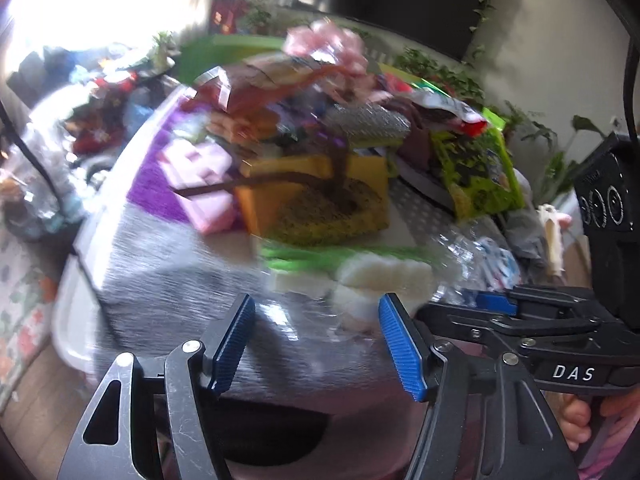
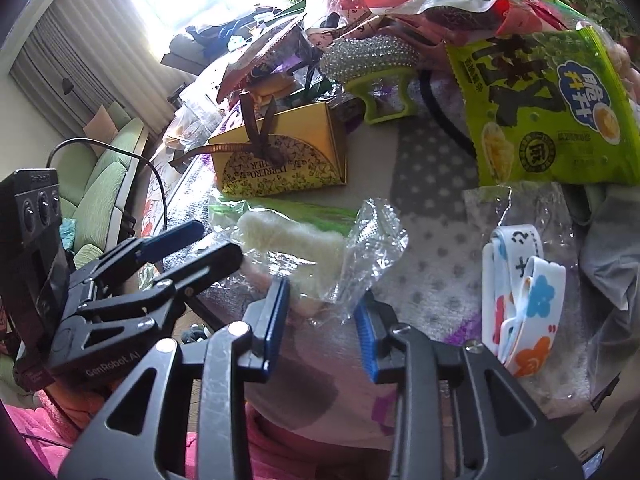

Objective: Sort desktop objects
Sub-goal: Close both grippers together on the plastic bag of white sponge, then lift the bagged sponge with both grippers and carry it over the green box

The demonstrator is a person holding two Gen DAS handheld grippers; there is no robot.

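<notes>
Left wrist view, motion-blurred: the left gripper [image 1: 316,344] hangs over the near edge of a cluttered table [image 1: 168,256], its blue pads standing well apart with nothing between them. Just beyond the fingertips lies a clear cellophane packet of pale rice cakes [image 1: 380,276]. Behind the packet stands a gold gift box [image 1: 320,192] tied with brown ribbon; to the right of the packet the right gripper [image 1: 496,304] reaches in from the side.

Right wrist view, sharper: the right gripper [image 2: 324,316] sits at the packet's near edge, its jaws narrowed, and the loose crinkled end of the cellophane [image 2: 372,240] runs down between the pads. Whether the pads actually pinch the film cannot be told. The rice cakes [image 2: 288,240] lie in front of the gold box [image 2: 280,160]; right of the packet, on a dotted cloth, rests a bagged roll of flower-printed white bands [image 2: 524,296], with a green snack bag [image 2: 548,108] beyond it.

The packet looks light, its film thin and slippery, its contents probably brittle. A hold on the gathered wrapper end seems wiser than squeezing the cakes.
</notes>
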